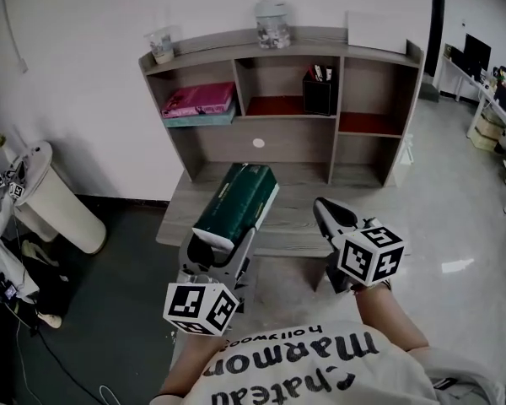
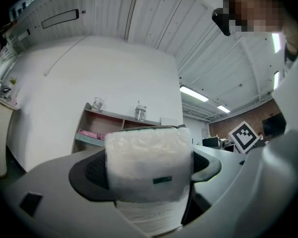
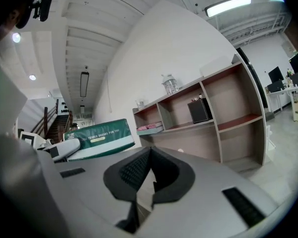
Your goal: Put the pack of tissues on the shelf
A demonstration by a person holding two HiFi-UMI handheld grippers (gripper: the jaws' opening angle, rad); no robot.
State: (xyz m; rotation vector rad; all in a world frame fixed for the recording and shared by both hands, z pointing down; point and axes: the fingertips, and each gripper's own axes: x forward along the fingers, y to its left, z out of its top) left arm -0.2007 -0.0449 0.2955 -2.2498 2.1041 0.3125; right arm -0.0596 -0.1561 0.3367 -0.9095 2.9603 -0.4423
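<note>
Left gripper (image 1: 222,247) clamps the tissue pack (image 1: 236,205) by its near end, held in the air at 6 o'clock of the shelf (image 1: 282,112). Right gripper (image 1: 326,218) pressed together, empty. Pick done, placement left.

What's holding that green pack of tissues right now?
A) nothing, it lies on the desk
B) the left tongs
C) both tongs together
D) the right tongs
B: the left tongs clamp the pack of tissues at its white end, while the right tongs are shut with nothing between them.

Green-white tissue pack (image 1: 236,205), tilted; before shelf (image 1: 291,116)
</note>
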